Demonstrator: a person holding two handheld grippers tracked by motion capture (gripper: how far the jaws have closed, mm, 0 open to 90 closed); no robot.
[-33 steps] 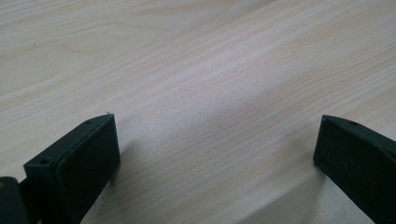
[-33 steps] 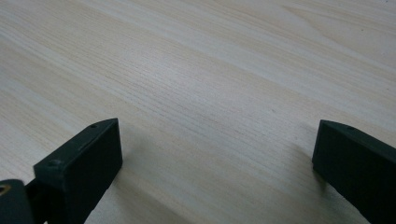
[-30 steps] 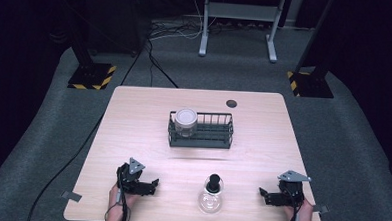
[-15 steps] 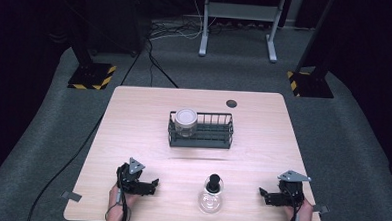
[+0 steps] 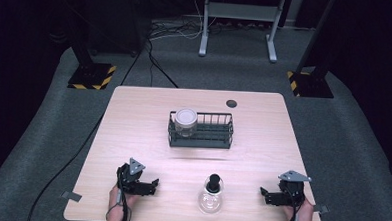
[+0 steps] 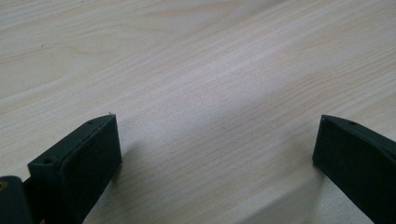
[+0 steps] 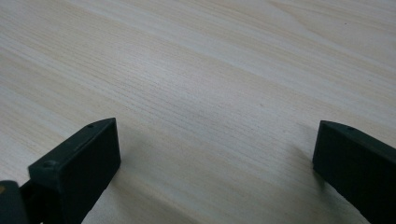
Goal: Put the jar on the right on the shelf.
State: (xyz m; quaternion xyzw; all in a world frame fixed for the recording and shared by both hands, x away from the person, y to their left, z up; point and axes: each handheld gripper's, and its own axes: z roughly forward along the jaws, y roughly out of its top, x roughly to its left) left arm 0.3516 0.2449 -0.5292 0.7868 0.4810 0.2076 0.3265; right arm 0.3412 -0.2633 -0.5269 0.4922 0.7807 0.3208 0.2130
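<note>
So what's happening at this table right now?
A person rests a left gripper and a right gripper on the near edge of the wooden table, both open and holding nothing. Between them stands a round glass bottle with a black stopper. Farther back, a black wire basket holds a white-lidded jar at its left end. Nothing is being handled.

counter: I see pale wood-grain laminate, smooth, with a soft matt sheen.
flask: clear glass, glossy, with a black matt stopper on top.
basket: thin dark wire, metal by the look, matt coating.
jar: I read it as clear, with a whitish flat lid.
left gripper: jaws of black matt plastic, fine-textured faces.
right gripper: same black matt plastic.
floor: grey carpet, rough pile.
</note>
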